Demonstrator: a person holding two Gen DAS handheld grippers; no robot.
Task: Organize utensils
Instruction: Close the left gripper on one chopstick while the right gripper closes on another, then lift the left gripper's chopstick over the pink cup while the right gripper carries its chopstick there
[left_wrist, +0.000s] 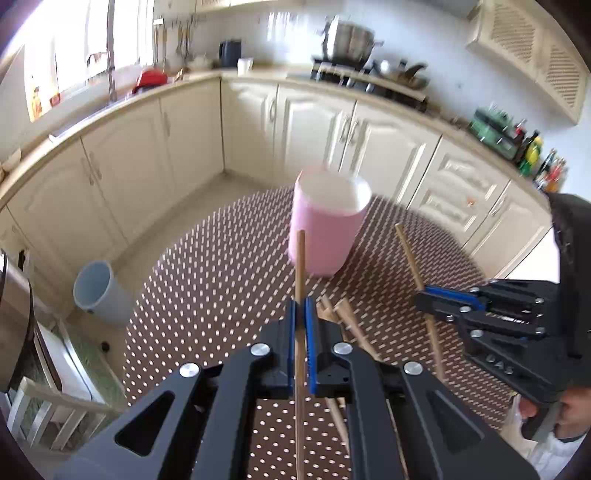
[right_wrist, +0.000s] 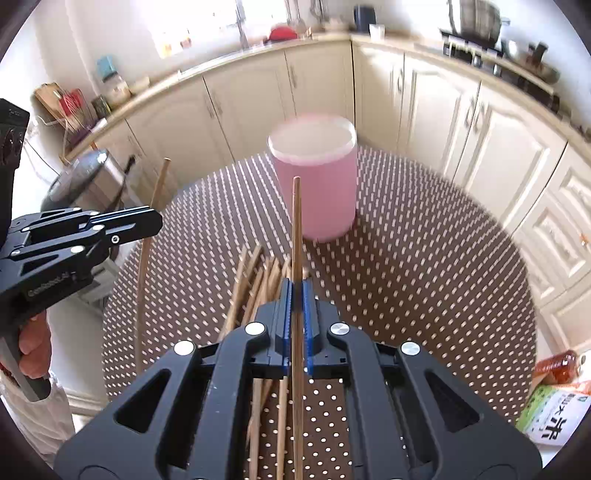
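A pink cup (left_wrist: 325, 225) with a white inside stands upright on the brown dotted table (left_wrist: 207, 266); it also shows in the right wrist view (right_wrist: 317, 188). My left gripper (left_wrist: 302, 306) is shut on a wooden chopstick (left_wrist: 300, 266) that points up toward the cup. My right gripper (right_wrist: 296, 286) is shut on another chopstick (right_wrist: 296, 229), raised short of the cup. In the left wrist view the right gripper (left_wrist: 421, 295) holds its chopstick (left_wrist: 410, 254) at the right. In the right wrist view the left gripper (right_wrist: 157, 221) sits at the left. A pile of chopsticks (right_wrist: 255, 284) lies on the table below.
Cream cabinets (left_wrist: 303, 122) and a counter curve behind the table. A grey bin (left_wrist: 96, 291) stands on the floor at the left. A rice bag (right_wrist: 554, 413) and an orange bottle (right_wrist: 554, 363) lie off the table's right edge. A rice cooker (right_wrist: 85, 181) sits at the left.
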